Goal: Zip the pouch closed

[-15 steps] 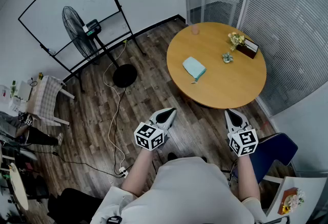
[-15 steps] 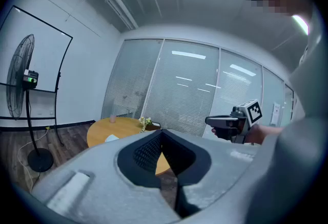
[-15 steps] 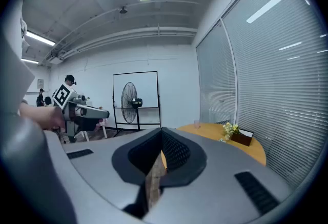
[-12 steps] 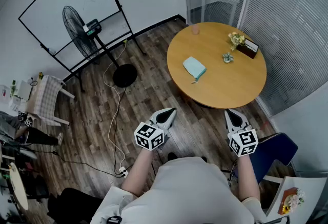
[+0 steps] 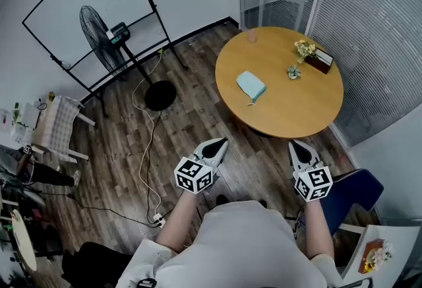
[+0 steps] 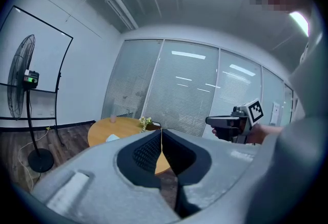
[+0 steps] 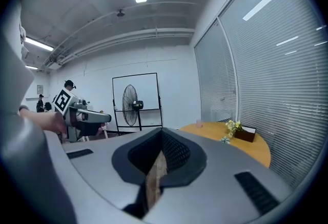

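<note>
Wood-plank flooring fills most of the head view, and a round wooden table (image 5: 290, 112) is set by the slatted blinds at the far right. The pale blue pouch (image 5: 250, 86) is laid flat near the table's left edge, well apart from both grippers. A short tail, perhaps the zip pull, is seen at its near corner; whether the zip is open cannot be told at this range. A small bunch of flowers (image 5: 304, 49) and a brown box (image 5: 322, 61) are grouped toward the table's far right edge, and a cup (image 5: 251, 37) is placed at its far edge, so the wood around the pouch is left free for working. The left gripper (image 5: 221, 144) and the right gripper (image 5: 295, 145) are held side by side over the floor, short of the table's near edge, both pointed toward it. In each gripper view the jaws are pressed together at their tips with nothing pinched between them. The task is judged not yet begun: the table must first be approached, then the pouch steadied by one gripper while the pull is drawn by the other.
</note>
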Available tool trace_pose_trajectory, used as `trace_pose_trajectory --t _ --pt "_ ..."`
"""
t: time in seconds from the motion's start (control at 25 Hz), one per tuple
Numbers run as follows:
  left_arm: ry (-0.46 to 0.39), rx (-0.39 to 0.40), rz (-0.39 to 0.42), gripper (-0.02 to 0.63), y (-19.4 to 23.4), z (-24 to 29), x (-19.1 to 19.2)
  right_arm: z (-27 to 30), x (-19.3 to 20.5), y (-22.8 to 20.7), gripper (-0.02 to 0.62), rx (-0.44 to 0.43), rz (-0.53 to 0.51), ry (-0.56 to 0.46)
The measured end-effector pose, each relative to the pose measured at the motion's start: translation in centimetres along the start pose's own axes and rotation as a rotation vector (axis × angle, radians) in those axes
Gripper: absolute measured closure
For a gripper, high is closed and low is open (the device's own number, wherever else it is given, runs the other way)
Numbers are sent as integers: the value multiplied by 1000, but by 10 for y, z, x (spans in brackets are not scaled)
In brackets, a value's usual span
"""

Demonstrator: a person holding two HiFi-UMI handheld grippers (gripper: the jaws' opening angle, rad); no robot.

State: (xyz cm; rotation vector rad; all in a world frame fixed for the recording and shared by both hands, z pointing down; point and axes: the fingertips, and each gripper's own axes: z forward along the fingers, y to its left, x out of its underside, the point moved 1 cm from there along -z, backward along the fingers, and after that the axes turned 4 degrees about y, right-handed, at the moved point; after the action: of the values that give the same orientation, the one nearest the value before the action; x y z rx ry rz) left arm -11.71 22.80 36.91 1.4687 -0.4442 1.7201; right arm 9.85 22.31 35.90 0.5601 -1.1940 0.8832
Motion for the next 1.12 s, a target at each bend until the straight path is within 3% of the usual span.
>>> trace_pose_trajectory --t 0.48,0.64,1.12 --pt "3 12 29 583 15 -11 -2 14 4 19 575 8 8 22" --pt "4 22 25 535 20 -16 -1 19 3 26 554 14 9 23" --pt "21 52 23 532 45 -40 9 29 10 54 532 64 24 31"
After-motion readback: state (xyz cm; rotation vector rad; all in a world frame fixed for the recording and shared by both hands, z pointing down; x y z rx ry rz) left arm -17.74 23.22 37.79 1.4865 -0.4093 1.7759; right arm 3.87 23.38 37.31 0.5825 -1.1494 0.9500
